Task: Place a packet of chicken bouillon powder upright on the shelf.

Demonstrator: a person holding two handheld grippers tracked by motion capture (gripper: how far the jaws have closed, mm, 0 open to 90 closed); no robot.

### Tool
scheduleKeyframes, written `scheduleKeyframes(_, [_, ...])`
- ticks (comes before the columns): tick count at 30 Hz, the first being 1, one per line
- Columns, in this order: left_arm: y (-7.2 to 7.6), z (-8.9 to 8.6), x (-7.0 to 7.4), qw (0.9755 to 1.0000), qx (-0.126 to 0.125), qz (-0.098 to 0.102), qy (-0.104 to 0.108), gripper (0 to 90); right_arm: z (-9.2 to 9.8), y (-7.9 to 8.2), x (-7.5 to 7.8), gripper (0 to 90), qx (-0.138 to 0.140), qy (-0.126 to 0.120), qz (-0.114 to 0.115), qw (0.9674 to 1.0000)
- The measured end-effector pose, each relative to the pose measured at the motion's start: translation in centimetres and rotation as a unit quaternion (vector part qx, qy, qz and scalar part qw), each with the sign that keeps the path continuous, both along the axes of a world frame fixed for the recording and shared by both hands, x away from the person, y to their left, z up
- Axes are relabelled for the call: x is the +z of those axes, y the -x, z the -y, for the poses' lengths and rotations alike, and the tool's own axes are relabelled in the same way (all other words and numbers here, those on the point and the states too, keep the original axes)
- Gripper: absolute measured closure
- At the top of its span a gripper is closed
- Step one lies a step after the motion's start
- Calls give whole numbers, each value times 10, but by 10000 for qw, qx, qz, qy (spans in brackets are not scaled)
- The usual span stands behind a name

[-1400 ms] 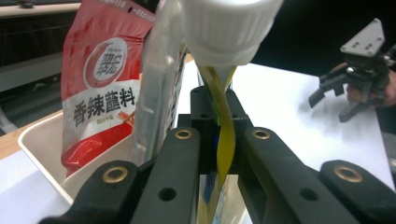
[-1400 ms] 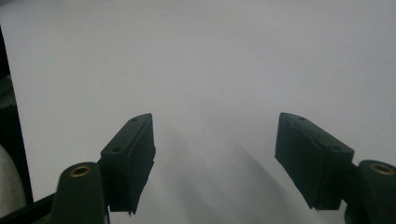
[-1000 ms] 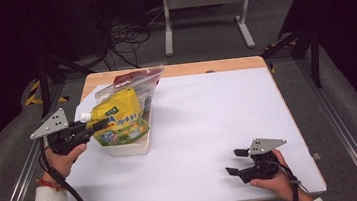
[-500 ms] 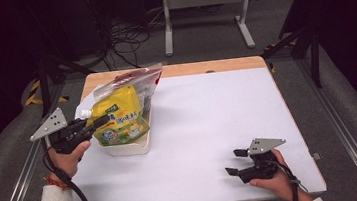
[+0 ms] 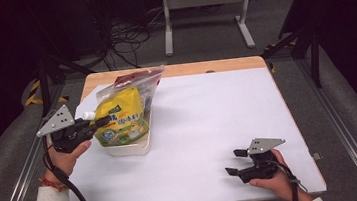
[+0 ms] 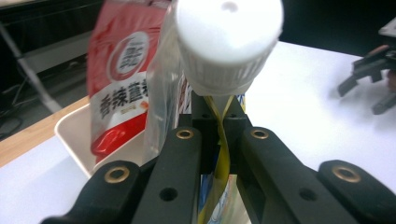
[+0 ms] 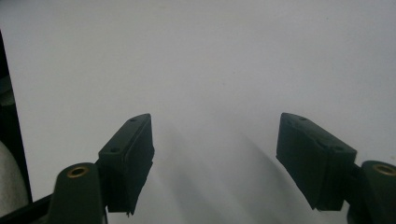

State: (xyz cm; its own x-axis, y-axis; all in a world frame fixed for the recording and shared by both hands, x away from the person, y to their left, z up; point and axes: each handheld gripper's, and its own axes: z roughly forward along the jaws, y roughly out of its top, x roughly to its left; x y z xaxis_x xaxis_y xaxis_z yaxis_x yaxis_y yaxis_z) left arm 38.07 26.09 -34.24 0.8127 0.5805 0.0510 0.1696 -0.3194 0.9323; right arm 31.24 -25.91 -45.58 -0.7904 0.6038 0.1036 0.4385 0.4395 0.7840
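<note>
White table (image 5: pixel 209 127): left tool (image 5: pixel 102 121) clenched on yellow pouch (image 5: pixel 120 119) edge below its cap; right tool (image 5: pixel 237 162) released, well apart

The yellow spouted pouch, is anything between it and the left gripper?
No. The left gripper is already shut on the yellow pouch edge just below its white cap, pouch sitting in the white tray.

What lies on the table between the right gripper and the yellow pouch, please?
Nothing: in the high view, bare white table separates the right gripper from the yellow pouch.
</note>
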Motion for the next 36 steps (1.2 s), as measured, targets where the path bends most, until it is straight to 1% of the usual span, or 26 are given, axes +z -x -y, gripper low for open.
scheduleKeyframes(2, [-1, 3, -3, 9999, 29, -32, -105, 886, 0, 1, 0, 271, 11, 0, 2, 10000])
scheduleKeyframes(3, [-2, 4, -4, 9999, 40, -27, -124, 886, 0, 1, 0, 271, 11, 4, 6, 10000])
scheduleKeyframes(4, [-2, 4, -6, 10000, 35, -52, -68, 885, 0, 1, 1, 271, 5, 5, 8, 10000])
scheduleKeyframes(7, [-3, 5, -10, 9999, 48, -97, -70, 885, 0, 1, 1, 270, 6, -3, 11, 10000])
scheduleKeyframes(8, [-4, 5, -12, 9999, 43, -102, -106, 886, 0, 1, 1, 271, 3, -12, 15, 10000])
scheduleKeyframes(11, [-5, 5, -16, 9999, 24, -132, -69, 886, 0, 1, 1, 270, 8, -18, 23, 10000])
scheduleKeyframes(17, [-5, 5, -20, 9999, 71, -80, -101, 886, 0, 1, 2, 270, 5, -17, 31, 10000])
scheduleKeyframes(19, [-6, 3, -23, 9999, 58, -113, -79, 886, 0, 1, 3, 270, 16, -24, 42, 10000])
scheduleKeyframes(21, [-6, 3, -26, 9998, 101, -160, -75, 886, 0, 1, 3, 270, 26, -22, 53, 10000])
scheduleKeyframes(31, [-6, -3, -37, 9995, 188, -250, -34, 887, -2, 0, 4, 270, 51, -26, 70, 10000])
scheduleKeyframes(34, [-6, -4, -38, 9995, 191, -244, -51, 887, -2, 0, 4, 270, 50, -28, 72, 10000])
scheduleKeyframes(36, [-5, -4, -39, 9995, 185, -264, -26, 887, -2, 0, 4, 270, 52, -25, 81, 10000])
